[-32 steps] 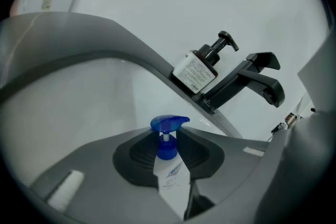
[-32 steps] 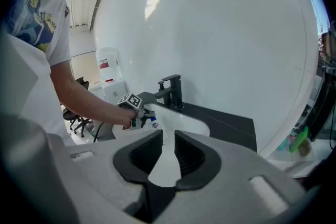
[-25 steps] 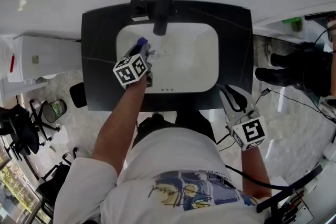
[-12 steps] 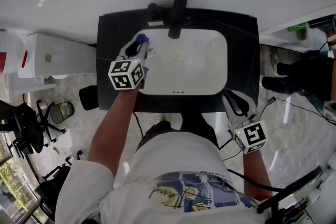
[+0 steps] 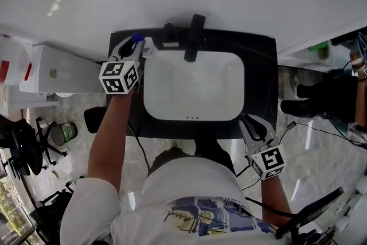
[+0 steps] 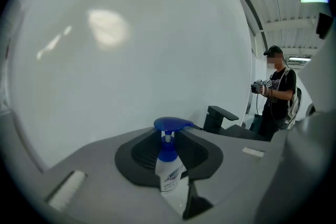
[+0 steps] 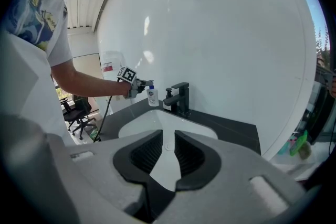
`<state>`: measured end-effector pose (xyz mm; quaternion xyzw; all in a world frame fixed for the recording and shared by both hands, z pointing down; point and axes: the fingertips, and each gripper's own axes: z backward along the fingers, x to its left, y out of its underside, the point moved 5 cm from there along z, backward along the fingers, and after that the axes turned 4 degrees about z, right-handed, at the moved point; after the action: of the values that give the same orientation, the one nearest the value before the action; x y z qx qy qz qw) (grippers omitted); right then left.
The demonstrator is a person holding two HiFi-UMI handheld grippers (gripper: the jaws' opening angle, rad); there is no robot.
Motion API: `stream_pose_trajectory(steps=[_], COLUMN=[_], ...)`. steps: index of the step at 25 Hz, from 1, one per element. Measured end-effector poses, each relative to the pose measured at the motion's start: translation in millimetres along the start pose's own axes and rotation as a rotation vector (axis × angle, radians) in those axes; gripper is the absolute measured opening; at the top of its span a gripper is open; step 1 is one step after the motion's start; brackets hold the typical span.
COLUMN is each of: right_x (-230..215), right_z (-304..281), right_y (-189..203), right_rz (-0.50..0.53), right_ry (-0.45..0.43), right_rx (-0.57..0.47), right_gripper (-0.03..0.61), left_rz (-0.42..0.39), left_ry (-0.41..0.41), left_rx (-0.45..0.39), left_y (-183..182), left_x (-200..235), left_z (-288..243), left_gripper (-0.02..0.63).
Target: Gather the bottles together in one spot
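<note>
A small white bottle with a blue pump cap (image 6: 169, 170) stands upright between the jaws of my left gripper (image 6: 170, 139), which is shut on it. In the head view this left gripper (image 5: 135, 46) holds the bottle (image 5: 136, 38) over the black counter's (image 5: 259, 74) back left corner, left of the black faucet (image 5: 195, 37). The right gripper view shows the same bottle (image 7: 152, 96) beside the faucet (image 7: 178, 98). My right gripper (image 5: 255, 126) hangs off the counter's front right corner, open and empty (image 7: 167, 162), looking across the white basin (image 5: 153, 106).
A white cabinet (image 5: 63, 69) stands left of the counter, with a black office chair (image 5: 23, 146) on the floor below it. A green object (image 5: 320, 50) sits on a white ledge at the right. A person (image 6: 275, 94) stands in the background of the left gripper view.
My left gripper has carried the bottle up and out of the basin, leftward and back to the counter's rear left corner. The right gripper has stayed where it was.
</note>
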<state>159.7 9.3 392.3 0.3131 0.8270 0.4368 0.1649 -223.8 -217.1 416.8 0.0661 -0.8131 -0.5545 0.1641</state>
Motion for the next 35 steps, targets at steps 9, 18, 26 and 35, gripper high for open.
stream_pose_trajectory(steps=[9, 18, 26, 35], right_x=[-8.5, -20.1, -21.1, -15.6], right_z=[-4.2, -5.9, -13.0, -16.1], right_y=[1.4, 2.2, -3.2, -8.7], right_rz=[0.002, 0.005, 0.008, 0.018], right_ry=[0.001, 0.002, -0.012, -0.021], right_rx=[0.024, 0.044, 0.035, 0.027], right_gripper=[0.072, 0.072, 0.072, 0.072], left_rz=[-0.058, -0.036, -0.071, -0.119], left_ry=[0.021, 0.015, 0.018, 0.006], left_rx=[-0.007, -0.034, -0.049, -0.026], left_y=[-6.4, 0.5, 5.2, 8.1], left_x=[16.6, 24.4, 18.0, 12.8], left_z=[-43.0, -54.9, -49.3, -46.0], left_gripper=[0.078, 0.078, 0.084, 0.160])
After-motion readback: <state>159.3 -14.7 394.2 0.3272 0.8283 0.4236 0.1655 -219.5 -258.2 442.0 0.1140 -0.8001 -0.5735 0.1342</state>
